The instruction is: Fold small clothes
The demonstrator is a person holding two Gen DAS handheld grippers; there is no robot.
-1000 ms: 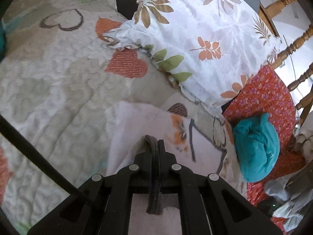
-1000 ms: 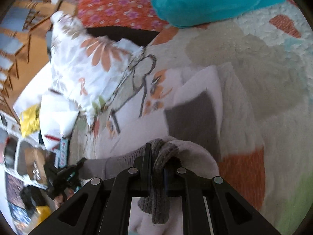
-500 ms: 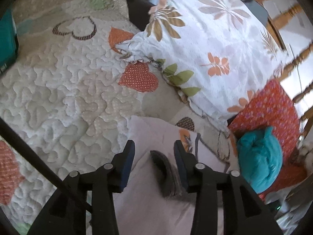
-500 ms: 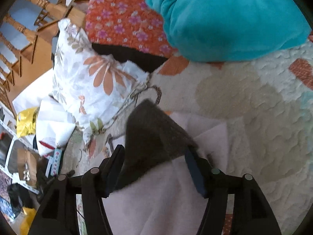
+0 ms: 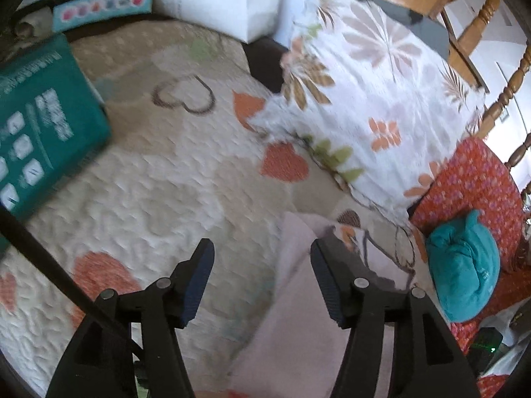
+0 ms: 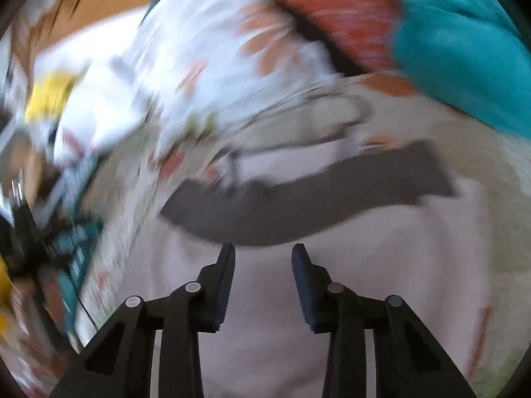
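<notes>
Both grippers had released the garment (image 6: 332, 315): left gripper (image 5: 262, 282) jaws were opening, right gripper (image 6: 262, 282) jaws closing, both empty; fold laid.

Bright, soft daylight; faint shadows. Slight motion blur across left wrist view; heavy swirling smear across right wrist view, black gripper fingers (image 6: 227, 277) alone sharp. Fisheye bending, dark corners.

right view smeared — pillow (image 6: 212, 66), clutter unreadable

Pale pink garment (image 5: 292, 301) — grey band (image 6: 308, 199) — heart-patterned quilt (image 5: 159, 179).
</notes>
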